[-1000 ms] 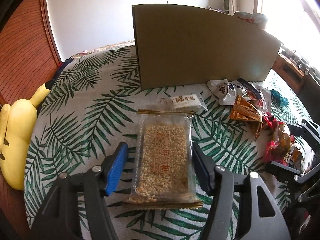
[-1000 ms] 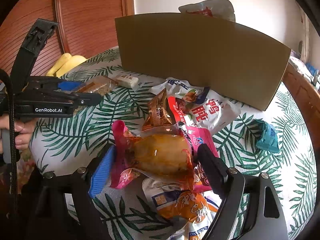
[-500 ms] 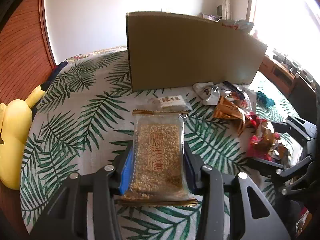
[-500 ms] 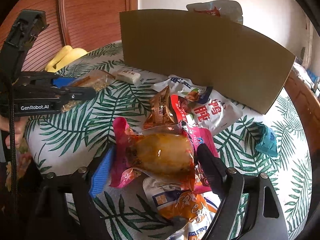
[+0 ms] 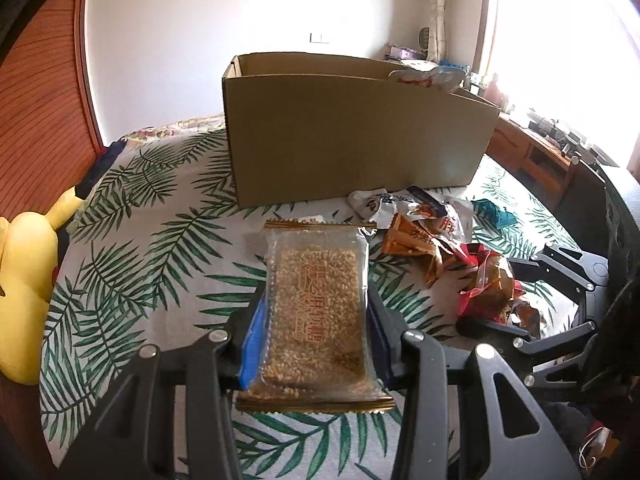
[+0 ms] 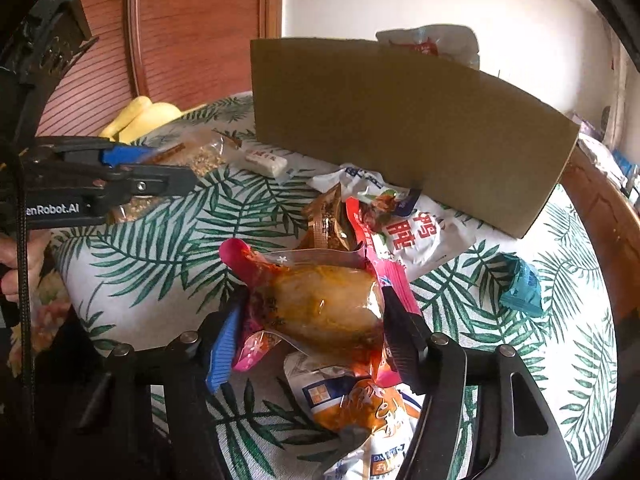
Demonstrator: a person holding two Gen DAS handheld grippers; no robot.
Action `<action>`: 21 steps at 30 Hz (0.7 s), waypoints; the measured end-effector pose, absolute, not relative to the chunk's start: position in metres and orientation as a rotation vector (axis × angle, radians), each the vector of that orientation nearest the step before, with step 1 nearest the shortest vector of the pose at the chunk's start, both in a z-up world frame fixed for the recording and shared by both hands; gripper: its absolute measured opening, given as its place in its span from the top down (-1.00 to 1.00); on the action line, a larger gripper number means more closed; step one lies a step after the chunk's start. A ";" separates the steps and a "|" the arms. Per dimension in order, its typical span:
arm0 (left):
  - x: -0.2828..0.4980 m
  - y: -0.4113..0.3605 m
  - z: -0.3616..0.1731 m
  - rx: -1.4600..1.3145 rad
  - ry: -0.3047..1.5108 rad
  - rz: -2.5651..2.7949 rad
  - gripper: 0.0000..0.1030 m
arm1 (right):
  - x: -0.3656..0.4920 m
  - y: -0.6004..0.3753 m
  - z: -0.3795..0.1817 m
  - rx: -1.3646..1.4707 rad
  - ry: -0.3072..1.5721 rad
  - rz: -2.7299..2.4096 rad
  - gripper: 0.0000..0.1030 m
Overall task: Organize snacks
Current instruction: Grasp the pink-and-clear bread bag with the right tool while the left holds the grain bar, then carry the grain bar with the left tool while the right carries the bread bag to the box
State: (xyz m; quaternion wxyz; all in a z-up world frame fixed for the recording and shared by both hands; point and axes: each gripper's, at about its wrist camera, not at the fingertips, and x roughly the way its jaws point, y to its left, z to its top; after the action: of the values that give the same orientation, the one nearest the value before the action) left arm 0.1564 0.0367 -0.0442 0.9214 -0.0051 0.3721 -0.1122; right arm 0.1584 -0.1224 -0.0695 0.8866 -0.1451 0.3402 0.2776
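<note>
**Cardboard box waits as both claws clamp a snack**

Yellow plush toy point(image 5: 24, 300) sits far left in the left wrist view, at the edge of the palm-leaf printed cloth point(image 5: 132, 264); the right wrist view catches only a corner of it. Moving right, the left gripper point(image 5: 316, 328) is pinched narrow on one clear packet of puffed grain bar with gold crimped ends point(image 5: 316, 308), pads pressing both long sides. From the right wrist view that same gripper point(image 6: 132, 172) appears side-on, a person's hand point(image 6: 16, 264) behind it, packet lifted clear of the cloth.

One small white wrapped candy point(image 6: 266, 162) lies just ahead of the packet — plain in the right view, hidden behind the packet in the left. One open brown cardboard box point(image 5: 356, 136) stands at the back; only the left view looks over its rim, and a white-and-red bag point(image 5: 428, 76) pokes up at its far end.

On to the pile: one copper foil pouch point(image 6: 324, 220), one white pouch with red characters point(image 6: 412, 228), one white-and-orange bag point(image 6: 360, 412) near the camera. The right gripper point(image 6: 308, 332) has its jaws just closing, and they now press the sides of one pink-edged clear pouch of yellow food point(image 6: 324, 308) on top of that pile. In the left view this gripper point(image 5: 560, 288) shows at the right edge.

Far right, one teal wrapped sweet point(image 6: 522, 286) lies alone on the cloth.
</note>
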 end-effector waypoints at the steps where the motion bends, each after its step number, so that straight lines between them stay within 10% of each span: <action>1: 0.156 0.036 -0.044 -0.010 0.763 -0.232 0.16 | 0.157 -0.123 -0.068 -0.295 0.703 0.577 -0.28; 21: 0.145 0.020 -0.015 -0.019 0.699 -0.276 0.16 | 0.131 -0.146 -0.012 -0.229 0.577 0.590 -0.29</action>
State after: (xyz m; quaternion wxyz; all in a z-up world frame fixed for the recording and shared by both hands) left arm 0.1448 0.0205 -0.0146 0.9303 -0.0093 0.3411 -0.1347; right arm 0.1308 -0.1458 -0.0120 0.9096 -0.1110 0.2799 0.2862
